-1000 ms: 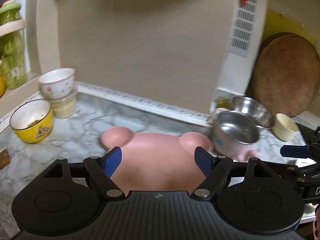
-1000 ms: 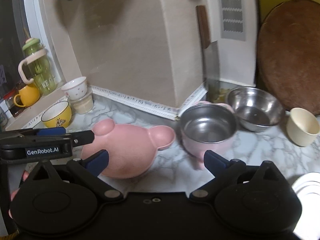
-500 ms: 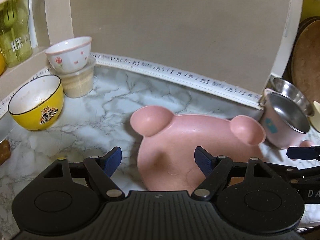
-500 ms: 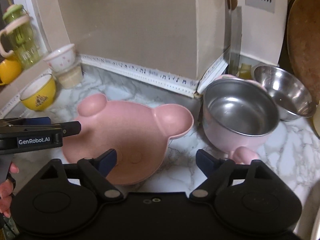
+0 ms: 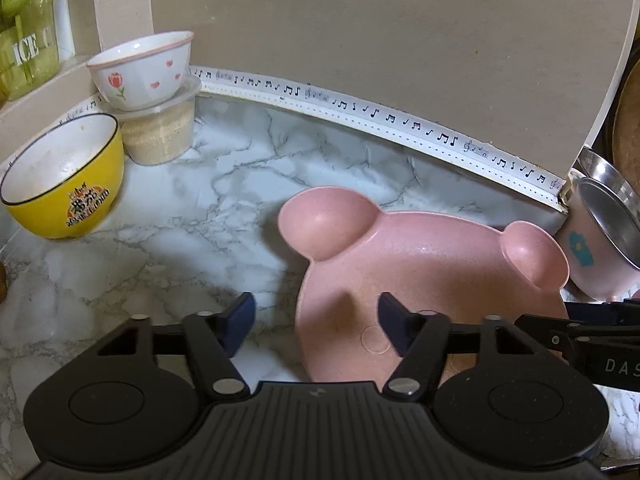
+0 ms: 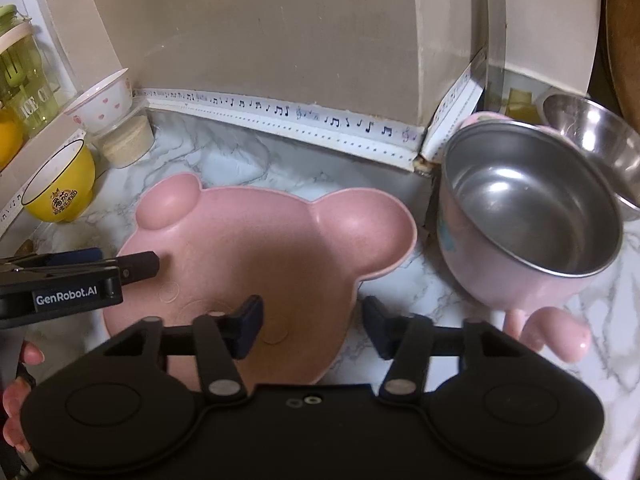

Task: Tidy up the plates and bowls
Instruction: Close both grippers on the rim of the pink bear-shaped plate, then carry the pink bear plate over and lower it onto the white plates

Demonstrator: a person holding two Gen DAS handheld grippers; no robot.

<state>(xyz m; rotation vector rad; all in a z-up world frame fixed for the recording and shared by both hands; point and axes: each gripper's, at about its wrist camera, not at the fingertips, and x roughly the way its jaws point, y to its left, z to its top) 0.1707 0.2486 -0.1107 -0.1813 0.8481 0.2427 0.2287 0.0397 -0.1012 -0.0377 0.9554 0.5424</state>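
You're over a marble-look counter (image 5: 208, 200) against a beige wall. Far left of your left gripper (image 5: 316, 322) sits a yellow bowl (image 5: 64, 184); its jaws have just been closing, yet stand apart astride the left rim of the pink bear-shaped plate (image 5: 432, 264). Your right gripper (image 6: 312, 326), jaws likewise narrowing, straddles the plate's right rim without pressing. Right of those jaws stands a pink steel-lined bowl (image 6: 528, 216).

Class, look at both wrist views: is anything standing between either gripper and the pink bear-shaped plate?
Nothing visible does. The left gripper straddles the left rim of the pink plate, the right gripper its right rim, jaws just closing, pads not yet pressing.
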